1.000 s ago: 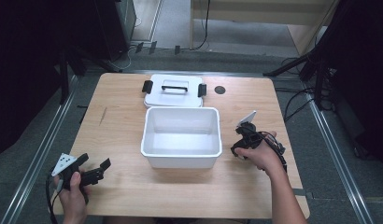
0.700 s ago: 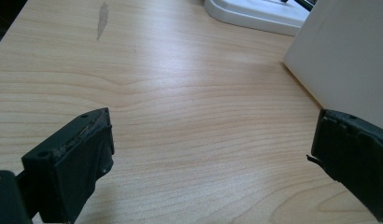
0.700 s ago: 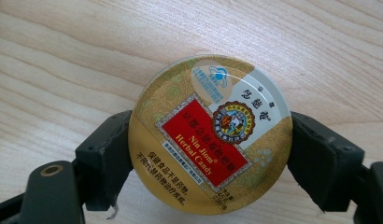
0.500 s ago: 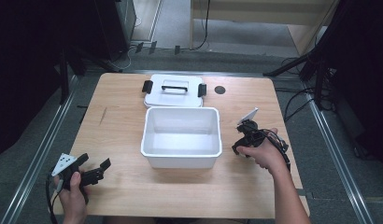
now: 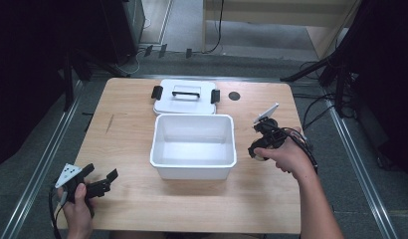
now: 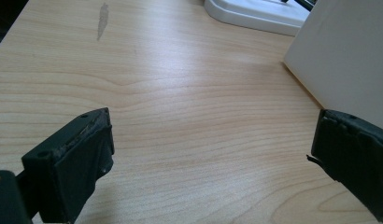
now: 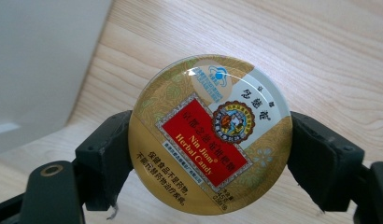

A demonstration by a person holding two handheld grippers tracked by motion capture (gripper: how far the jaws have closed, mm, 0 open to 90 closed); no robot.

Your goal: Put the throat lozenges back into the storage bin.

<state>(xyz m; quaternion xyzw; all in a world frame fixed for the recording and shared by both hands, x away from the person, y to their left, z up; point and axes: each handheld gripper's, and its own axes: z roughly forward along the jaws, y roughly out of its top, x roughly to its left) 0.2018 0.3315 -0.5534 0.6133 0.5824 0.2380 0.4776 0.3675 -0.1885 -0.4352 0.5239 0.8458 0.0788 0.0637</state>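
Observation:
A round gold candy tin (image 7: pixel 210 135) with a red label is clamped by its rim between the two black jaws of my right gripper (image 7: pixel 210 149), lifted over the wood beside the white bin. In the high view the right gripper (image 5: pixel 257 149) hangs just right of the white open bin (image 5: pixel 193 172), with the tin (image 5: pixel 259 154) under the hand. My left gripper (image 5: pixel 105 181) rests near the table's front left corner. Its jaws stand wide apart in the left gripper view (image 6: pixel 213 154), with only bare wood between them.
The bin's white lid (image 5: pixel 184 99) with black latches lies flat behind the bin. A small dark round spot (image 5: pixel 234 95) sits to the lid's right. The wooden table (image 5: pixel 127 129) ends at metal rails on both sides, and cables trail on the floor at the right.
My right gripper has risen a little with the tin in it, staying right of the bin. The left gripper has not moved.

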